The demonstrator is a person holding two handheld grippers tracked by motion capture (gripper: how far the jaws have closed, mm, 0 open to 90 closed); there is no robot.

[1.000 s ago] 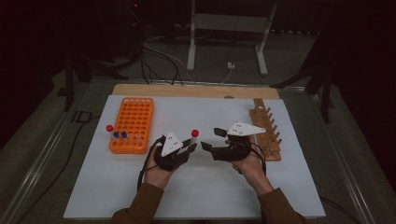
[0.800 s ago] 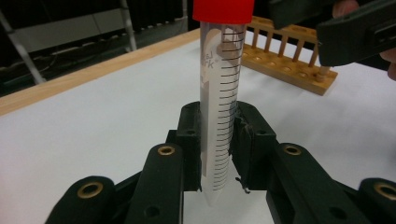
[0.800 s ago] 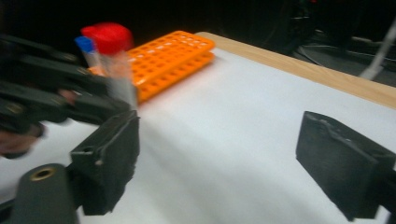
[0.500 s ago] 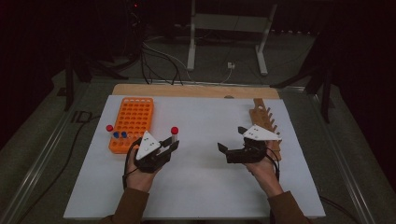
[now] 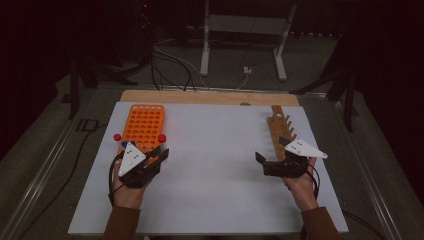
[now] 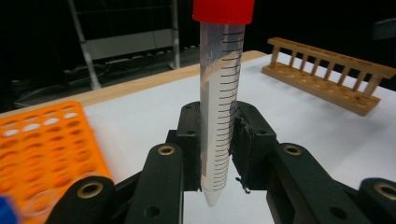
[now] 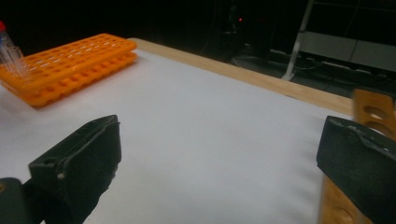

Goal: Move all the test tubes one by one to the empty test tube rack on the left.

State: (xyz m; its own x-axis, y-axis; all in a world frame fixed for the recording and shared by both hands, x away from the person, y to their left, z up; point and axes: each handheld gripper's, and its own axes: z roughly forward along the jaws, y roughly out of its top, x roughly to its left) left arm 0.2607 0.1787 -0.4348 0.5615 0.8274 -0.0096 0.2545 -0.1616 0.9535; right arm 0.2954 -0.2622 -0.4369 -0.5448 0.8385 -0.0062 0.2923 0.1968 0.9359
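While capped tubes (image 5: 117,137) stand, orange rack (image 5: 145,125) holds them.

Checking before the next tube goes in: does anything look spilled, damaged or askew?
Nothing stands out. The red-capped tube sits upright in the left claw, capped and unspilled; the orange rack and wooden rack lie flat on the white sheet.

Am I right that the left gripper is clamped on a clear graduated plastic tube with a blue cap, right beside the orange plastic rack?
Not quite: the cap is red, not blue, as the left gripper view shows. The left gripper is shut on the clear graduated plastic tube with a red cap, beside the orange plastic rack.
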